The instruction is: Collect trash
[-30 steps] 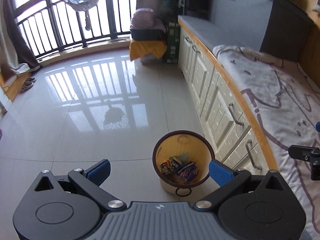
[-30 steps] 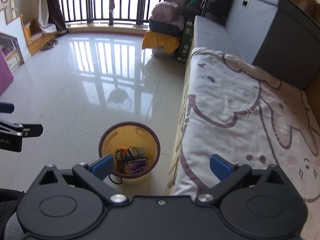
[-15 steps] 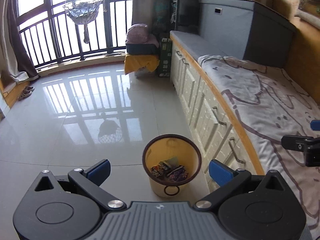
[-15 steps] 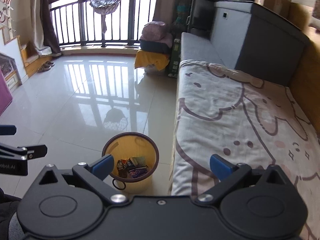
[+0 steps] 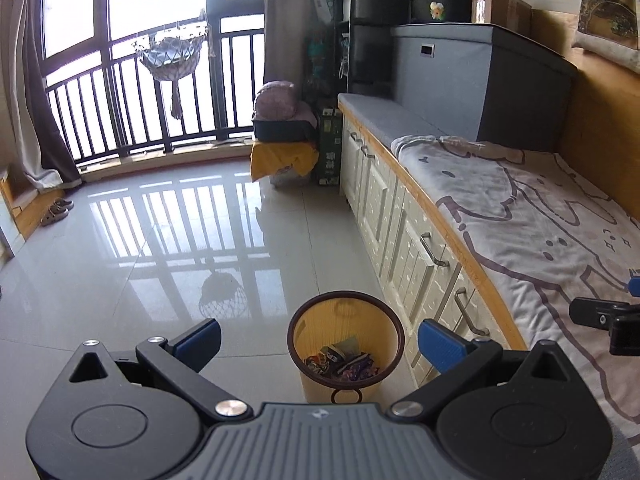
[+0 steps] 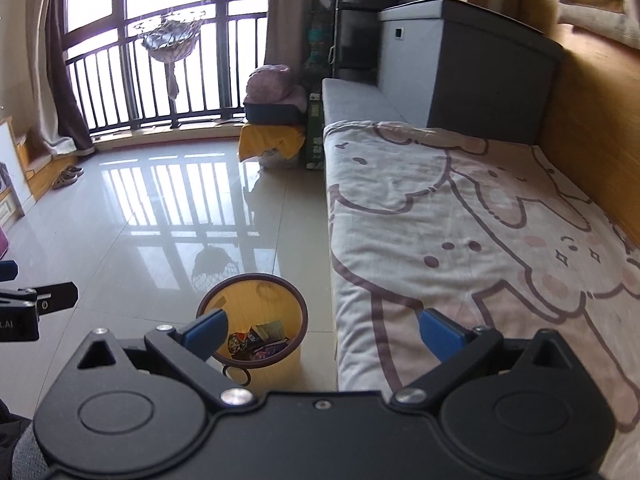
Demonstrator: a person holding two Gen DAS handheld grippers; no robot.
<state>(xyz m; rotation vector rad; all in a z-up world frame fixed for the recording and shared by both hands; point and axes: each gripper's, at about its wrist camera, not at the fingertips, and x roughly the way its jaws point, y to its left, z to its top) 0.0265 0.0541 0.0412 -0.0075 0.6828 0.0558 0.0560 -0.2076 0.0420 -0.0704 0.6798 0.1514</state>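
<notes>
Left gripper (image 5: 319, 340): jaws spread wide, nothing between them, hanging above the floor with the bin just ahead.
Right gripper (image 6: 322, 330): also wide apart and empty, straddling the bin's edge and the bed's edge.
Trash bin (image 5: 346, 348): yellow, dark rim, standing upright on the tile just beside the drawers; a small ring handle (image 5: 346, 395) hangs on the near side.
Trash (image 5: 342, 364): crinkly snack wrappers lying at the bottom of the bin.
Handling: wrappers look light, soft and slippery, so pinch a folded edge; the bin looks light and thin-walled, best taken at the rim or ring.
Drawers (image 5: 416, 248): white fronts, metal pulls, under the bed.
Blanket (image 6: 460, 224): cartoon print, no litter visible on it.
Floor (image 5: 180, 240): glossy tile, no scraps that I can make out.
</notes>
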